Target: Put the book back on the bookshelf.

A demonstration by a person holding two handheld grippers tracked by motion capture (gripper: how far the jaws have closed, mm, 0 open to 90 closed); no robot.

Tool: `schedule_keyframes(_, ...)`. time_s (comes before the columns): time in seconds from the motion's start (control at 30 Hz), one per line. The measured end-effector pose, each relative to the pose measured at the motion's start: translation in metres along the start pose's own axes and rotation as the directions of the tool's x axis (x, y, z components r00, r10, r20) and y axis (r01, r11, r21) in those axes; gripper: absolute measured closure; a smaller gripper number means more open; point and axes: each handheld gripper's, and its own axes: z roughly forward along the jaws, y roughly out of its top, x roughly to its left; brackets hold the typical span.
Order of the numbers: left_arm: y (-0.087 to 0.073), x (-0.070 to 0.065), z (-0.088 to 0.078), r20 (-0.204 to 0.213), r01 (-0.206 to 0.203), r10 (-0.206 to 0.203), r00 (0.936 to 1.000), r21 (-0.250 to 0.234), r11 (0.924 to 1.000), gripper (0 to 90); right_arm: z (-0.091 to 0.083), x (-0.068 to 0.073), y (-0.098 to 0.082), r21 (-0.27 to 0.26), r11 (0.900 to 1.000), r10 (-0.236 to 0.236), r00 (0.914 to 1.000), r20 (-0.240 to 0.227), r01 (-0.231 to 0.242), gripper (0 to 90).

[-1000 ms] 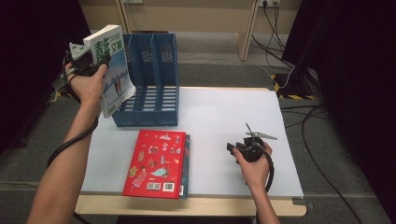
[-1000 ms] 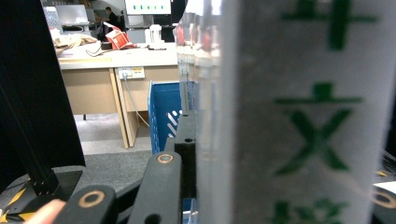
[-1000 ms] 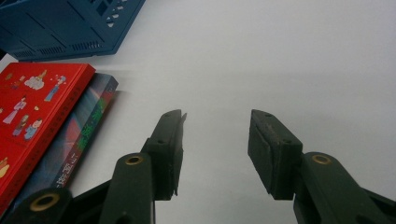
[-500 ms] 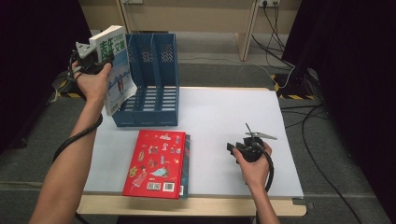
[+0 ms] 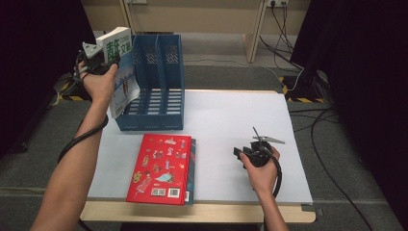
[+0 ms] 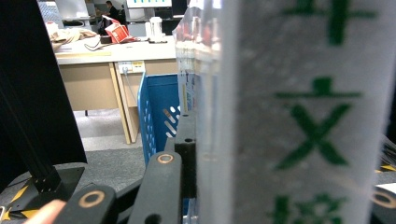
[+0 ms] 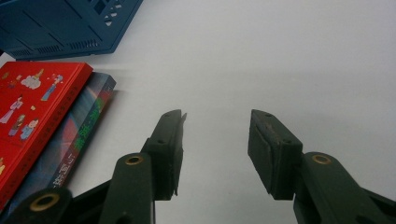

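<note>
White paperback book with green lettering [image 5: 120, 67] sits clamped in your left gripper [image 5: 98, 60], raised at the upper left of the high view beside the blue plastic file rack [image 5: 156, 82]. Your right gripper [image 7: 215, 149] rests low over the white tabletop [image 5: 231, 120] at lower right, jaws parted and empty, near the red illustrated book [image 5: 161, 168].

Right gripper [image 7: 214, 154] with jaws apart over the white table [image 7: 289, 60], red book [image 7: 28, 107] left of it atop a darker book [image 7: 79, 135], blue file rack [image 7: 60, 23] beyond the red book.
</note>
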Motion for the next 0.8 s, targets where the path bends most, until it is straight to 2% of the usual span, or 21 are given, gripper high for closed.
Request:
schedule_keyframes(0.27, 0.004, -0.001, 0.007, 0.002, -0.005, 0.005, 1.0, -0.007, 1.0, 73.5, 0.0, 0.0, 0.0, 0.003, 1.0, 0.007, 1.0, 0.0, -0.007, 55.6)
schedule_keyframes(0.57, -0.002, -0.003, 0.019, 0.003, -0.011, 0.011, 0.9999, 0.002, 0.9999, 73.5, 0.002, -0.001, 0.0, 0.003, 1.0, 0.009, 1.0, -0.002, -0.009, 55.6)
schedule_keyframes(0.8, -0.007, -0.002, 0.027, 0.02, -0.018, 0.018, 0.9996, -0.004, 0.9998, 73.5, 0.002, -0.002, 0.0, 0.001, 1.0, 0.008, 1.0, -0.003, -0.008, 55.6)
